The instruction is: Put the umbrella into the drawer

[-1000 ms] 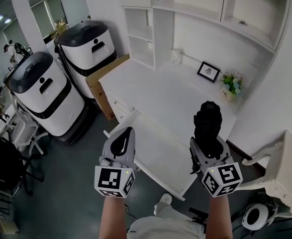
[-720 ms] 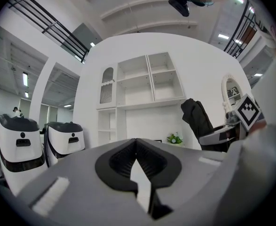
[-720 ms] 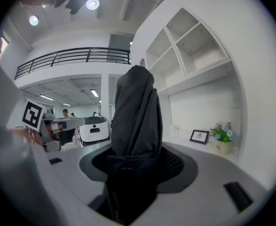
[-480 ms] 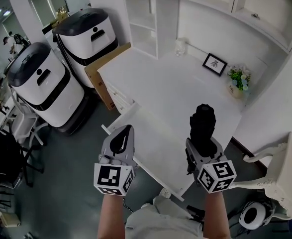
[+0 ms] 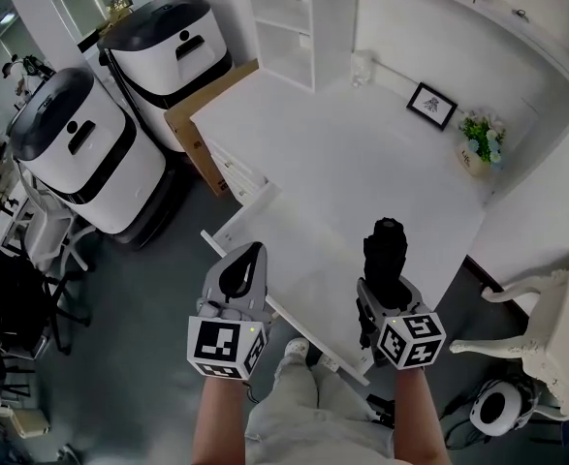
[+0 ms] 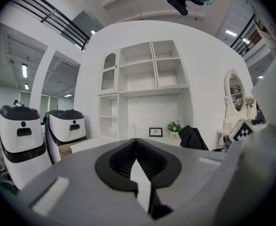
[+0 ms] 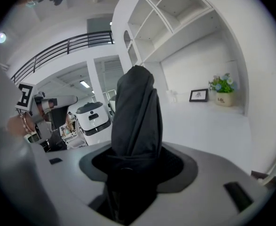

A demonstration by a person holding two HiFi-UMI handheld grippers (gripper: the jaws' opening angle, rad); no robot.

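My right gripper (image 5: 385, 294) tilts slightly down, clamped on the black umbrella (image 5: 385, 248) projecting ahead of it. My left gripper (image 5: 250, 253) sits level alongside, jaws together, empty.

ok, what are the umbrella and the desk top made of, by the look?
Umbrella: black fabric, matte, probably a woven synthetic; it shows soft folds and creases.
Desk top: smooth, even white, likely painted or laminated board; no grain shows, so I can't say which.

Left hand-held gripper (image 5: 251, 255) closed, right hand-held gripper (image 5: 385, 287) clamped.
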